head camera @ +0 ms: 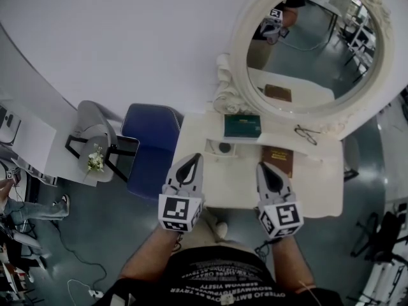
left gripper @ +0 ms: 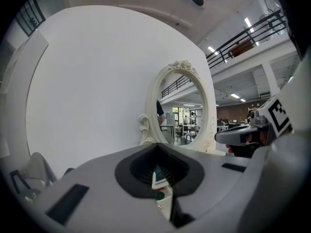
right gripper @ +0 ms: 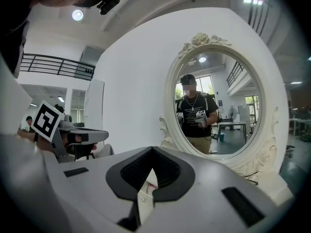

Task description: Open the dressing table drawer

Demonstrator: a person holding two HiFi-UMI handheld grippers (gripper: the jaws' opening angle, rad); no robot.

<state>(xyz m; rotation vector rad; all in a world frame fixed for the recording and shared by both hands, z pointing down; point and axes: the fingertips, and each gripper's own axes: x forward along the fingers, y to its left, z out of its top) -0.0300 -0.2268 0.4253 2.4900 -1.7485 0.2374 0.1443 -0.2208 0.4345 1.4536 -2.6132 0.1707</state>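
- Fingers (left gripper: 136, 169) of the left gripper (head camera: 194, 159) are pressing together and holding nothing.
- Fingers (right gripper: 127, 174) of the right gripper (head camera: 263, 167) are also closing to a thin slit, with nothing between them.
- Two grippers are showing, one marker cube on each.
- One white table (head camera: 319, 190) is standing against the wall, straight ahead of both grippers.
- The drawer is hiding below the table's near edge, which is running under the fingertips.
- One oval mirror (head camera: 306, 43) is standing on the table.
- Lying on the table: one green box (head camera: 242, 125), one brown book (head camera: 278, 160) and one pair of glasses (head camera: 306, 134).
- One blue chair (head camera: 153, 139) is sitting just left of the table, and one grey chair (head camera: 92, 116) is standing further left.
- Both grippers are pointing forward side by side, apart, roughly level, cubes toward the person.
- Both forearms are reaching out from the body.
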